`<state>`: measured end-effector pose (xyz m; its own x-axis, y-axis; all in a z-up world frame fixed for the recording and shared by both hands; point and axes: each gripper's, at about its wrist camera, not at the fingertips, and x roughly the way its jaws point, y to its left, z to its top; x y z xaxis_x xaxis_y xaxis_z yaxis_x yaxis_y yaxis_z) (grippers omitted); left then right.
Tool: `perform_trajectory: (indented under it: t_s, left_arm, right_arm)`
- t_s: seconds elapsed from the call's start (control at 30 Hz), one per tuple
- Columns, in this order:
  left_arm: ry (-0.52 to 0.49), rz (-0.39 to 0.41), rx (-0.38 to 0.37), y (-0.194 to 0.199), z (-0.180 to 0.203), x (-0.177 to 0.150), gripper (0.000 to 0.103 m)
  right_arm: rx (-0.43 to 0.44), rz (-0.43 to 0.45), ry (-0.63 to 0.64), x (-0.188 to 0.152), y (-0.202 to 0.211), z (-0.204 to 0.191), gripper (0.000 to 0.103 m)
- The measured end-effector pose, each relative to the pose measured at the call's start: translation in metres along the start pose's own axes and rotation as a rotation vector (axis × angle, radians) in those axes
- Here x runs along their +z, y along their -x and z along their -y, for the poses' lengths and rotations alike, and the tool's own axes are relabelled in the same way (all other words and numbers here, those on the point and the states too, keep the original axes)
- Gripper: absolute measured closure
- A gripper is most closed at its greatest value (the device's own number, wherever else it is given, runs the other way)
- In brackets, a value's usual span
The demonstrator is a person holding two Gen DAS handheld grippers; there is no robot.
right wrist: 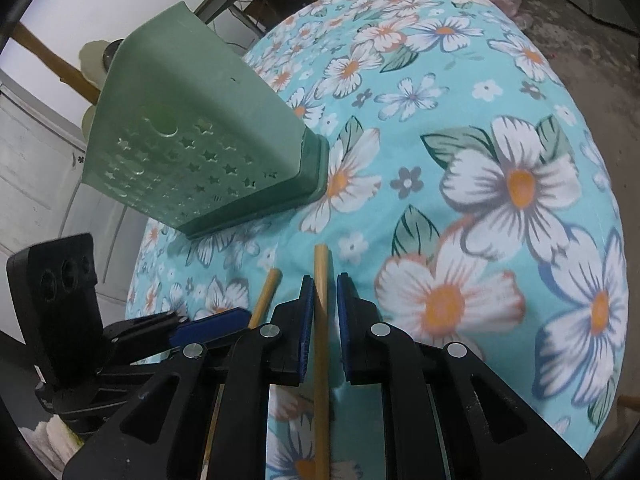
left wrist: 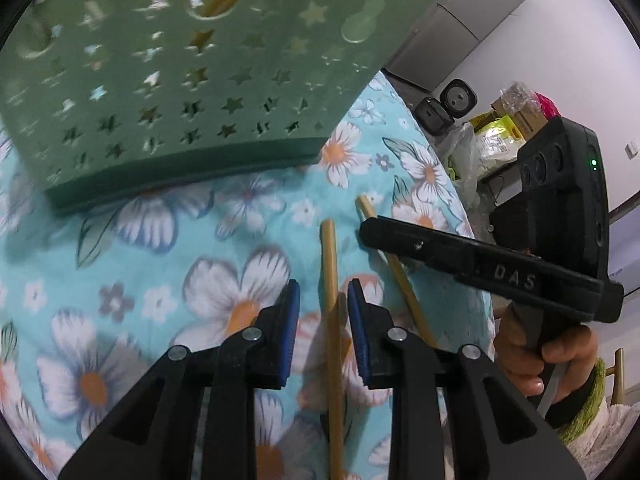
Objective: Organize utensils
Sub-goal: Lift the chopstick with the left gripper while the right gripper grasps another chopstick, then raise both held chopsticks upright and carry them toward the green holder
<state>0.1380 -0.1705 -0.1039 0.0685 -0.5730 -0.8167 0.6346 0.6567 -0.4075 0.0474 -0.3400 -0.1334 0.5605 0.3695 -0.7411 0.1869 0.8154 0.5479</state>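
Observation:
Two bamboo chopsticks lie on the floral tablecloth. In the left wrist view my left gripper (left wrist: 323, 292) is open and straddles one chopstick (left wrist: 331, 320); the other chopstick (left wrist: 394, 268) lies to its right under my right gripper (left wrist: 372, 232). In the right wrist view my right gripper (right wrist: 325, 284) is open around that chopstick (right wrist: 321, 340), with a small gap on each side. The left one's chopstick (right wrist: 266, 296) and my left gripper (right wrist: 208, 326) are to its left. A green utensil holder (left wrist: 180, 72) with star cut-outs stands just ahead, also in the right wrist view (right wrist: 192, 128).
The table (right wrist: 460, 80) has a turquoise flowered cloth and drops off at the right edge in the left wrist view. Beyond it are bags and boxes (left wrist: 508, 124) and two black gadgets (left wrist: 444, 108) by a grey cabinet.

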Motion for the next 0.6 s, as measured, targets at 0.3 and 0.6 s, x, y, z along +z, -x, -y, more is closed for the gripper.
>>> perform_trajectory:
  t_s: [0.3, 0.6]
  left_arm:
    - [-0.066, -0.009, 0.039, -0.009, 0.008, 0.013, 0.080]
    - [-0.170, 0.009, 0.163, -0.013, 0.023, 0.006, 0.093]
  right_arm:
    - [0.008, -0.002, 0.002, 0.011, -0.008, 0.000, 0.093]
    - [-0.011, 0.008, 0.020, 0.009, -0.001, 0.001, 0.098]
